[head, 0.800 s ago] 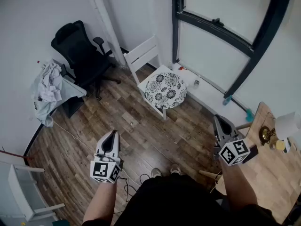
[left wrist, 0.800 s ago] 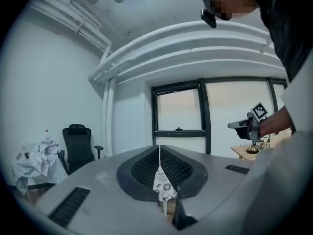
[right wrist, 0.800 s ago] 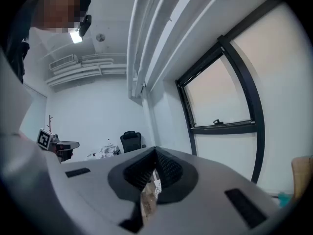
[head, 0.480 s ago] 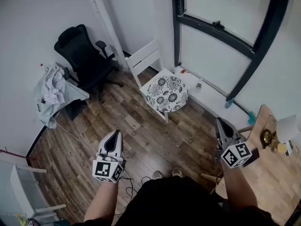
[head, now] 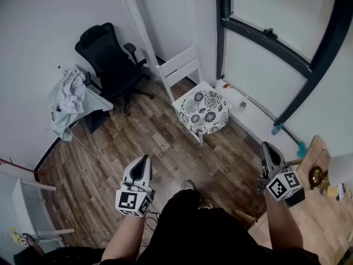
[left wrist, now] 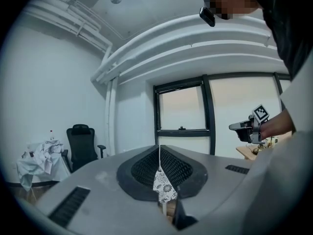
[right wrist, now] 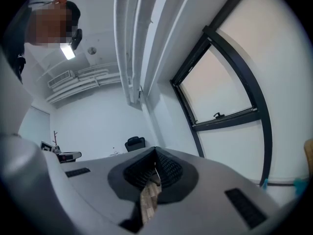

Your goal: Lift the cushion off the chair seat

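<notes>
One patterned cushion (head: pixel 204 111) lies on the seat of one white chair (head: pixel 179 69), with one black office chair (head: pixel 107 57) at its 10 o'clock. There are two grippers, the left gripper (head: pixel 144 160) and the right gripper (head: pixel 268 148), each with its jaws pressed together on nothing. The cushion sits well apart from both, at 1 o'clock from the left and 11 o'clock from the right. Only the left gripper view catches it, under the jaws; the right gripper view shows floor (right wrist: pixel 149 202) there.

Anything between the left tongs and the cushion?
Only bare wooden floor lies between the left tongs and the cushion, as the head view shows.
</notes>
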{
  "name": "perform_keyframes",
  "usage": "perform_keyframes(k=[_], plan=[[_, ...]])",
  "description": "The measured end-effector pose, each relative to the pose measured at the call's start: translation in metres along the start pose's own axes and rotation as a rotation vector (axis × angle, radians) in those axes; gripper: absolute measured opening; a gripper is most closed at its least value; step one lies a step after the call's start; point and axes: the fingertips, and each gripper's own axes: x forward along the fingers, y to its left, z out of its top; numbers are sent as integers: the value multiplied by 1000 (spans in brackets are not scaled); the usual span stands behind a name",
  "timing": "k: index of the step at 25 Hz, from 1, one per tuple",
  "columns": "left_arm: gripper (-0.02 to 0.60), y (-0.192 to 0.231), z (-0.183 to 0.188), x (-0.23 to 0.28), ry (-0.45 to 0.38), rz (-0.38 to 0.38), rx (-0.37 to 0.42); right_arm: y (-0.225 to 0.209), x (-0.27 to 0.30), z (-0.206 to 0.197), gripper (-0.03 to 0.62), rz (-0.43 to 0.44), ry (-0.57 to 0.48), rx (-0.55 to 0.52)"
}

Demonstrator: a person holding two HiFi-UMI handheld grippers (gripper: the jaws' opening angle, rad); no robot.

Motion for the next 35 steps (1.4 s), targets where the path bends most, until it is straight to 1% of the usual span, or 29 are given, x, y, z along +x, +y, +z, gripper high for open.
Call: perform_keyframes(k=[2, 4, 5, 7, 10, 12, 16, 22, 29, 35], plan=[[12, 0, -8, 4, 20, -10, 7, -2, 5, -2, 11, 8, -2, 4], [12, 7, -15, 14, 34, -5, -22, -2, 12, -1, 11, 23, -12, 1], [12, 9, -17, 21, 34, -8, -37, -2, 16, -2, 11, 25, -14, 0], [12, 5, -16, 41, 24, -36, -42, -6, 23, -5, 10, 22, -9, 2], [12, -3, -14, 71, 13, -91, -23, -15, 27, -10, 11, 2, 10, 9], [12, 0, -11, 91, 3, -114, -15, -22, 29, -8, 10, -24, 12, 11], [12, 25, -6, 131, -19, -117, -20, -36, 54, -2, 10, -51, 18, -1], [12, 73, -17, 193, 10, -125, -50, -49, 120, 9, 11, -91, 44, -13], [12, 117, -23, 288, 44, -192, -47, -58, 229, 21, 10, -98, 63, -21], [12, 159, -26, 359, 49, -229, -62, -67, 320, 40, 11, -111, 43, -34]])
